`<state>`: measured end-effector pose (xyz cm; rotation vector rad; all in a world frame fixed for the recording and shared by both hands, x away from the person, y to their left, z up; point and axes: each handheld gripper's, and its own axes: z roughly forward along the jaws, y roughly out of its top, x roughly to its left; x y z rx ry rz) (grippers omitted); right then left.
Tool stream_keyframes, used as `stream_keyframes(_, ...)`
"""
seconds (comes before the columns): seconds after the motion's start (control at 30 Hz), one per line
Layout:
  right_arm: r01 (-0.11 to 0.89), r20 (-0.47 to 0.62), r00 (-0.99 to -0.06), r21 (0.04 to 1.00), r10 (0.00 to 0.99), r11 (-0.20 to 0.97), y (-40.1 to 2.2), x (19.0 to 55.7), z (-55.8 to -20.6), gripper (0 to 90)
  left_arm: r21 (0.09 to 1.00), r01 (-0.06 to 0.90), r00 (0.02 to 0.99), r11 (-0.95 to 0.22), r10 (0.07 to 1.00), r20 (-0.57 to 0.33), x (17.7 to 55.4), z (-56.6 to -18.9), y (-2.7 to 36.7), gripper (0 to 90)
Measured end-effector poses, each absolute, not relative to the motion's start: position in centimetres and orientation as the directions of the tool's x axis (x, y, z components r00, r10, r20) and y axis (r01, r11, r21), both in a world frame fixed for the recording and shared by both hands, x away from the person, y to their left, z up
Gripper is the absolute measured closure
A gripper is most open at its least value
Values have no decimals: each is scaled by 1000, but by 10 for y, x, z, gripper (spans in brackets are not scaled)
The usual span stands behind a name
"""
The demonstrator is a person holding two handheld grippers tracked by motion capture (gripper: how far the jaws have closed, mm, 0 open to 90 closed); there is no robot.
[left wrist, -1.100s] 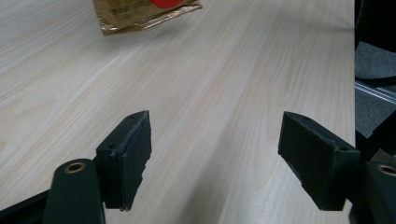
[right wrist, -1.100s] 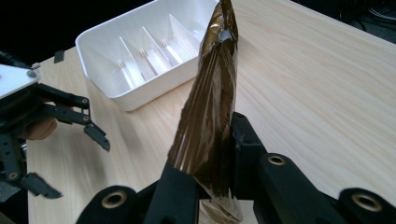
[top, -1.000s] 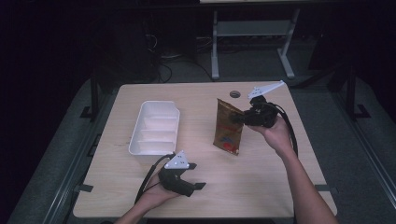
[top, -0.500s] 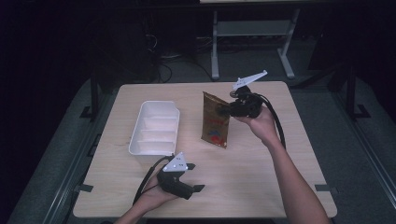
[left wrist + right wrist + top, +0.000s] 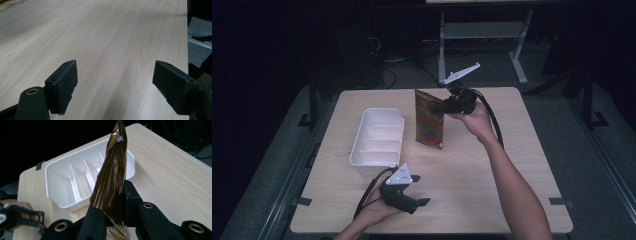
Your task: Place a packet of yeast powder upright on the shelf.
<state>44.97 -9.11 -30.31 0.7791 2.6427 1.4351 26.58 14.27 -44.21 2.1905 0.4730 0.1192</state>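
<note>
High view: right claw (image 5: 446,103) is up over the far edge of the tabletop (image 5: 472,175), approx. mid-width, clenched on the top corner of a brown foil pouch (image 5: 430,120). Pouch hangs upright w/ its bottom off the wood or just at it; can't tell which. White tray (image 5: 377,141) w/ divided compartments sits nr the left edge, just beside the pouch, not touching.

Left claw (image 5: 422,201) is low at the near edge, left of centre, w/ grey plate on top and cable trailing back past the hand (image 5: 379,210).

Left gripper view: jaws stand wide apart, released, nothing btwn them but bare wood.

Right gripper view: both jaws pinch the crinkled pouch (image 5: 112,177), which rises betw. them; tray (image 5: 60,173) lies beyond it, compartments look empty. Other hand (image 5: 15,215) at the lower left.
</note>
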Motion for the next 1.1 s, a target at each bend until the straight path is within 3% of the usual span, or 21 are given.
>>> stream_keyframes(1.1,356,194,-917,793,349,494,9,492,-285,826,784,284,928,-551,363,-82,264,-443,146,197)
